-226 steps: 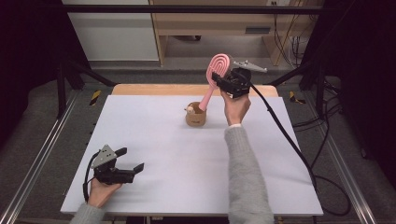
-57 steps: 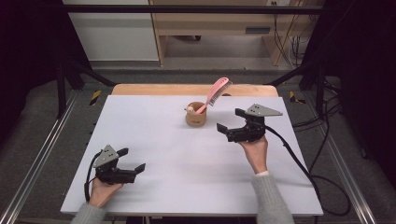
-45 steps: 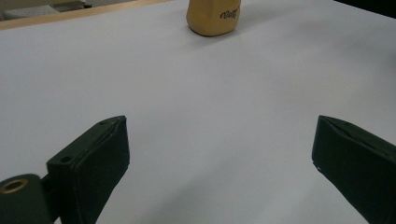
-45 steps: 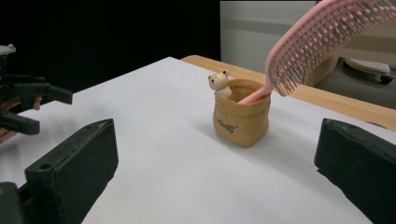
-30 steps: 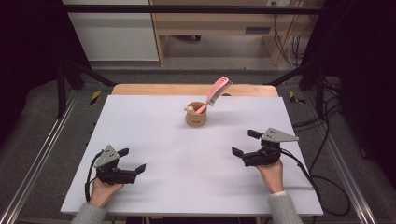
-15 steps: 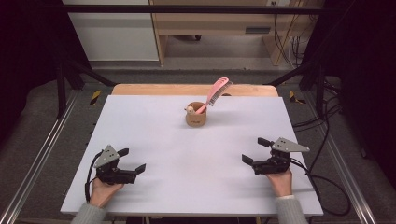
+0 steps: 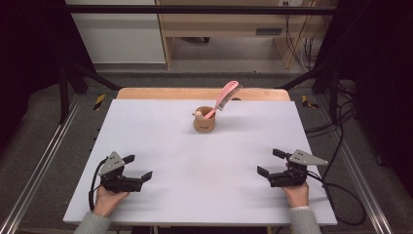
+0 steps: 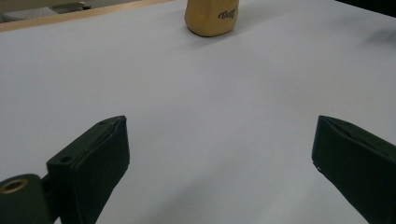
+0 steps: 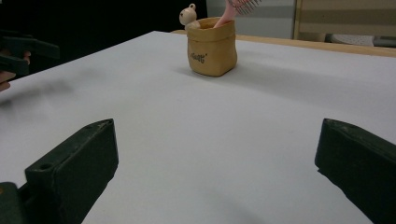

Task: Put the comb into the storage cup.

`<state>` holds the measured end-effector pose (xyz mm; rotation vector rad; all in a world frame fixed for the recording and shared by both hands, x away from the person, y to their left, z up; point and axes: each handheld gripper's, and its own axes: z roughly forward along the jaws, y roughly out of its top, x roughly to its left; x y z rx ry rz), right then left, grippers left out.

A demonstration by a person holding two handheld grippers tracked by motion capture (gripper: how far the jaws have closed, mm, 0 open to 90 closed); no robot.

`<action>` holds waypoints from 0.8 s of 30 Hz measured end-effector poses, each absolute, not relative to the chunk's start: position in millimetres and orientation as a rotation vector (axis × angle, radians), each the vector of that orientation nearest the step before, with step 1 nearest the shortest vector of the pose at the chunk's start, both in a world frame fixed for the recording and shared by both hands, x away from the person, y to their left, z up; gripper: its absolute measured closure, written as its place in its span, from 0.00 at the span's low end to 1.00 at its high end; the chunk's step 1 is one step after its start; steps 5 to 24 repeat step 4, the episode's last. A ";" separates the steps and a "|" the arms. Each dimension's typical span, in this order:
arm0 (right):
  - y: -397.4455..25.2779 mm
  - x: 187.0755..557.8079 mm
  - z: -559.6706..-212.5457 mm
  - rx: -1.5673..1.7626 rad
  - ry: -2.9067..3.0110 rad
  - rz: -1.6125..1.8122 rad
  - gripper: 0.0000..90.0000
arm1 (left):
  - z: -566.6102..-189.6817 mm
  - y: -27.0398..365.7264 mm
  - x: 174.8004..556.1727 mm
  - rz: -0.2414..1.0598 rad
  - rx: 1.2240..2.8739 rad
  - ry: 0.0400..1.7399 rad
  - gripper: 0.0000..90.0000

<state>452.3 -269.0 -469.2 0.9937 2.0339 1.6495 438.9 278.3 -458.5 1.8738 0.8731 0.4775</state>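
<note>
high view: pink plastic comb (image 7: pixel 225 99) leaning in small tan pouch-shaped holder (image 7: pixel 204 121), far-centre on white table (image 7: pixel 160 141); left gripper (image 7: pixel 138 167) and right gripper (image 7: pixel 265 162) near corners, spread, empty.
left gripper view: holder ahead, top cropped.
right gripper view: comb's handle apparently inside holder.

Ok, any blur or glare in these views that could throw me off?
High view: sharp, even light, no glare on the table. Left gripper view: cup soft, print readable. Right gripper view: cup casts a soft shadow; the left gripper at the edge is blurred.
</note>
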 end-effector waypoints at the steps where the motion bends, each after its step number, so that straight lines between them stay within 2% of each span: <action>1: -269.9 452.5 -469.9 0.999 2.032 1.647 0.00 | -458.6 278.4 439.1 0.478 1.874 0.874 0.04; 24: -270.7 453.0 -470.6 0.996 2.039 1.638 0.00 | -458.8 278.3 439.5 0.478 1.878 0.874 0.04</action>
